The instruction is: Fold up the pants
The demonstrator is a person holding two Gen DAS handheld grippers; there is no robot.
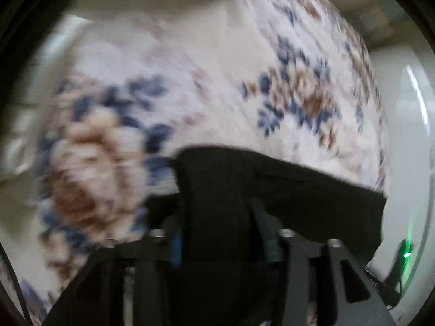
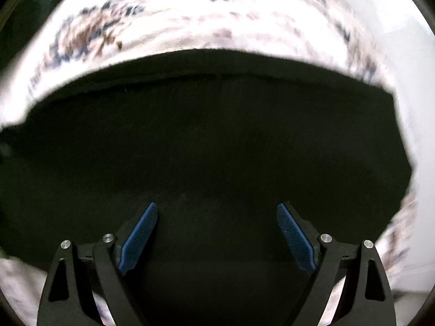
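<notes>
The black pants (image 2: 212, 141) lie spread on a white sheet with blue and brown flowers (image 2: 190, 27). In the right wrist view my right gripper (image 2: 217, 233) is open and empty, its blue pads (image 2: 138, 236) wide apart just above the black cloth. In the left wrist view my left gripper (image 1: 217, 231) is shut on a bunched fold of the black pants (image 1: 285, 184), which hangs over and hides the fingertips. The view is blurred by motion.
The flowered sheet (image 1: 190, 81) covers a bed-like surface. A white glossy panel (image 1: 402, 135) stands at the right, with a small green light (image 1: 406, 254) near a dark device at its base.
</notes>
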